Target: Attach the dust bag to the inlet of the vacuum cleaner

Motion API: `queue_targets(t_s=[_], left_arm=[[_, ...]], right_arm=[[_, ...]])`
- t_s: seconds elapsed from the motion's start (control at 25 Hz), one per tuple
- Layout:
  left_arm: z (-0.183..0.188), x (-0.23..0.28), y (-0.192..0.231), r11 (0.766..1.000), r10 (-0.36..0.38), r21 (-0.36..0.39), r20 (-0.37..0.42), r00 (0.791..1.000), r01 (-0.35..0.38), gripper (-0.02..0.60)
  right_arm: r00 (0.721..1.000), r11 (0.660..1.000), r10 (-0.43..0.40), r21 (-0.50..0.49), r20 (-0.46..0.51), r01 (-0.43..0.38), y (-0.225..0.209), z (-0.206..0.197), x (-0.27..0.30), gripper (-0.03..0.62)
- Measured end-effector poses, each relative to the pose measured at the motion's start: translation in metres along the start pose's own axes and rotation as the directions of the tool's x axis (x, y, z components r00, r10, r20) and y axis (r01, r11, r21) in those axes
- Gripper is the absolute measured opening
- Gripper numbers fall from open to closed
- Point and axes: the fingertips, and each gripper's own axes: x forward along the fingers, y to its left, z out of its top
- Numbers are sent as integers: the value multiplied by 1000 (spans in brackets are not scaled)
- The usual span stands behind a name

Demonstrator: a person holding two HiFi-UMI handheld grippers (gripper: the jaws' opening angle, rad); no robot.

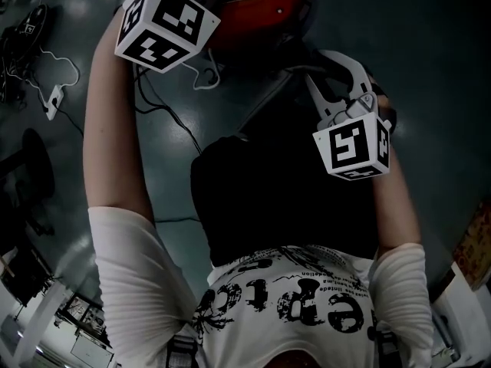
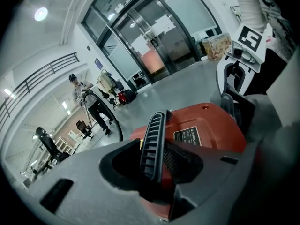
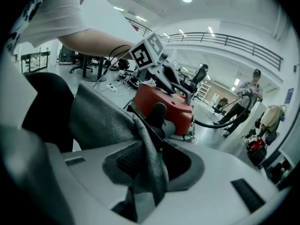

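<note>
The red vacuum cleaner (image 1: pixel 253 6) stands on the floor ahead of me. My left gripper (image 2: pixel 159 165) is shut on the black ribbed handle (image 2: pixel 153 144) on top of the vacuum cleaner (image 2: pixel 208 125); in the head view only its marker cube (image 1: pixel 165 21) shows. The dark dust bag (image 1: pixel 284 190) hangs in front of my body. My right gripper (image 1: pixel 321 67) points at the vacuum's side. In the right gripper view its jaws (image 3: pixel 152 165) stand open, with a fold of the bag's grey cloth (image 3: pixel 101 118) lying loose between them. The cloth reaches to the black inlet stub (image 3: pixel 158 112).
Cables (image 1: pixel 57 83) and a white power strip (image 1: pixel 54 102) lie on the floor to the left. A black hose (image 3: pixel 215 123) runs from the vacuum towards a person (image 3: pixel 243 97) in the background. Glass doors (image 2: pixel 154 36) stand far behind.
</note>
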Motion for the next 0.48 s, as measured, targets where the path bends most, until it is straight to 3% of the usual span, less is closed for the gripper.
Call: queue_targets(t_s=[0.16,0.28,0.4,0.48], left_arm=[[4,-3,0,998,35,56,42,998,-37,141],[28,-22,4,993,82,76,108,991,-91,183],[58,-59,4,987,149,24,209,967,-158,184],[64,-83,-3,980,196,-68,256,947,-185,184]], right_arm=[[999,999,29,20,14,-29,2,0,1,92],[997,997,69,21,19,-70,4,0,-5,106],[993,993,105,48,51,-108,5,0,-21,121],[986,988,126,80,111,-135,5,7,-33,124]])
